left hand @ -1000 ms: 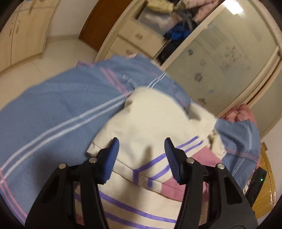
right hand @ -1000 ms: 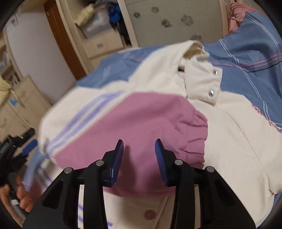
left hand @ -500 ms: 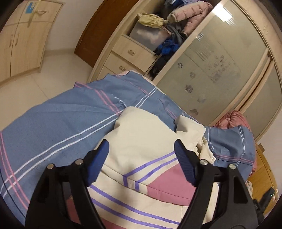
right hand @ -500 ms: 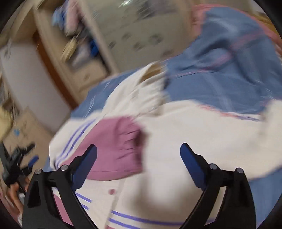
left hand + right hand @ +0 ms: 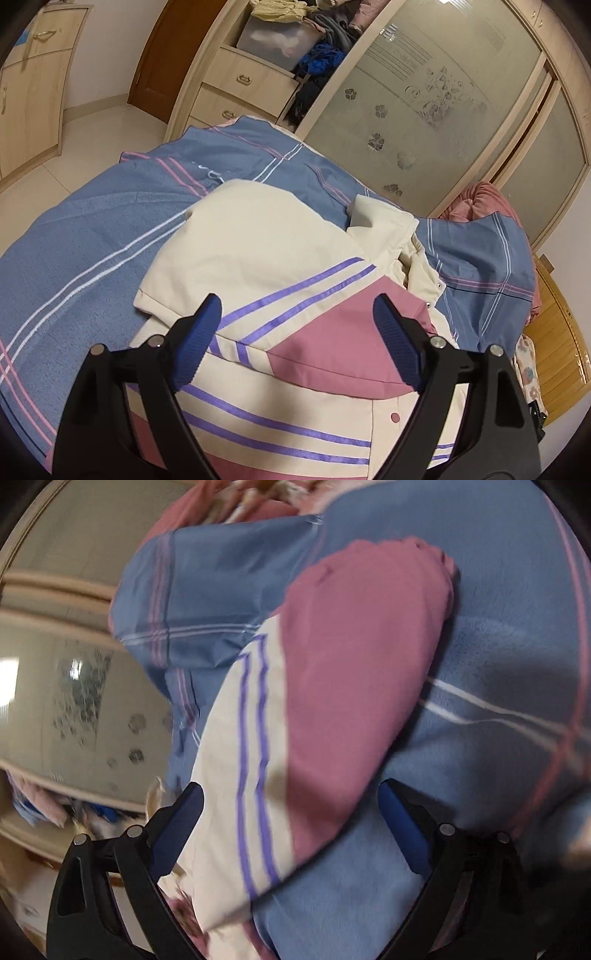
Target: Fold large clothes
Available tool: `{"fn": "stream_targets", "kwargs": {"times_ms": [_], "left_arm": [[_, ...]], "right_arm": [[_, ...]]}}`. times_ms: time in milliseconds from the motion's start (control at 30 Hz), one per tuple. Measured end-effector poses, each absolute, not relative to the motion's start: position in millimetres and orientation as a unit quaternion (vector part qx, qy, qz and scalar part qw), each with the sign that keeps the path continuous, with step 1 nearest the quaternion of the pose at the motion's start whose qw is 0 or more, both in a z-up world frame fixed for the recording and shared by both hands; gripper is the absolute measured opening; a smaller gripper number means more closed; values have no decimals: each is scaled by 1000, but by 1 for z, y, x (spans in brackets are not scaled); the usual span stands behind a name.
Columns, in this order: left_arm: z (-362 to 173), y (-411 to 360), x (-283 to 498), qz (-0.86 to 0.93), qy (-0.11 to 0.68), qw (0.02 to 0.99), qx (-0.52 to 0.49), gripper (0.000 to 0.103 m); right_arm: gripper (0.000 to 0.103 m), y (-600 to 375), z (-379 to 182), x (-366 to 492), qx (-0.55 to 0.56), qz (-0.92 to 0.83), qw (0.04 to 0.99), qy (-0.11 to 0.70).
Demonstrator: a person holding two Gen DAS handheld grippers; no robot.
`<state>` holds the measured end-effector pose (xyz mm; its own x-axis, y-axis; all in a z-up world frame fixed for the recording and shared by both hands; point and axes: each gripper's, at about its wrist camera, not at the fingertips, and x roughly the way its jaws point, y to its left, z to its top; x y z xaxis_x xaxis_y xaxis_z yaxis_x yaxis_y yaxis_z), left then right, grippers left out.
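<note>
Looking through the left wrist camera, the left gripper [image 5: 297,334] hangs above a big cream jacket with pink panels and purple stripes [image 5: 258,251], and its blue fingers [image 5: 197,341] are spread wide with nothing between them. The jacket lies on a bed with a blue cover that has white and pink lines [image 5: 92,218]. One pink and cream sleeve [image 5: 332,332] is laid across the front of the jacket, so that side looks folded in. The cream collar with small snaps [image 5: 388,229] pokes up at the far end. Behind the bed stands a wooden wardrobe with frosted glass doors [image 5: 424,110]. Turning to the right wrist camera, the picture is a bit blurry. The right gripper [image 5: 291,812] is also opened wide and holds nothing. Just past its fingers the other sleeve, cream with purple stripes and a pink end [image 5: 332,686], stretches out over the blue cover, away from the jacket's body. I think the job is only partly done: this second sleeve needs to be picked up and folded in, and then the long body needs folding too.
</note>
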<state>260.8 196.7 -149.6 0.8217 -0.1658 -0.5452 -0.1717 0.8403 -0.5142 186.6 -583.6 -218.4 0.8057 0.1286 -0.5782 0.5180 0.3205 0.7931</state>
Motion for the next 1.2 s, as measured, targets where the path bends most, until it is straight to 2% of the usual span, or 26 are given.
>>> {"fn": "stream_targets", "kwargs": {"times_ms": [33, 67, 100, 133, 167, 200, 300, 467, 600, 667, 733, 800, 867, 1000, 1200], "left_arm": [[-151, 197, 261, 3, 301, 911, -283, 85], [-152, 198, 262, 4, 303, 910, -285, 85], [-153, 198, 263, 5, 304, 909, -285, 85], [-154, 199, 263, 6, 306, 908, -287, 85], [-154, 201, 264, 8, 306, 907, -288, 85], [-155, 201, 264, 9, 306, 907, -290, 86], [-157, 204, 265, 12, 306, 904, -299, 86], [-160, 201, 267, 4, 312, 899, -307, 86], [-156, 199, 265, 3, 308, 903, -300, 86], [-155, 200, 262, 5, 305, 903, -302, 87], [-155, 203, 259, 6, 304, 902, -306, 87], [-155, 206, 257, 7, 305, 901, -309, 88], [-155, 209, 256, 5, 306, 900, -311, 88], [-158, 211, 257, -18, 320, 893, -317, 89], [-177, 197, 273, -76, 390, 861, -317, 89]], "right_arm": [[92, -587, -223, 191, 570, -134, 759, 285], [80, -589, -223, 192, 570, -146, 760, 277], [43, -590, -220, 189, 567, -151, 765, 266], [22, -589, -213, 188, 561, -157, 770, 260], [12, -585, -204, 183, 556, -154, 779, 243], [10, -582, -192, 178, 547, -148, 794, 223], [10, -566, -152, 161, 501, -133, 837, 176], [10, -495, -69, 160, 443, 23, 886, 133], [10, -383, -18, 190, 342, 181, 906, 172], [12, -301, -9, 207, 254, 251, 905, 230], [19, -235, -15, 212, 183, 294, 894, 284], [48, -189, -28, 214, 142, 323, 877, 327], [69, -169, -38, 204, 138, 329, 873, 334], [73, -179, -50, 192, 144, 309, 875, 345], [75, -205, -66, 196, 165, 259, 875, 373]]}}
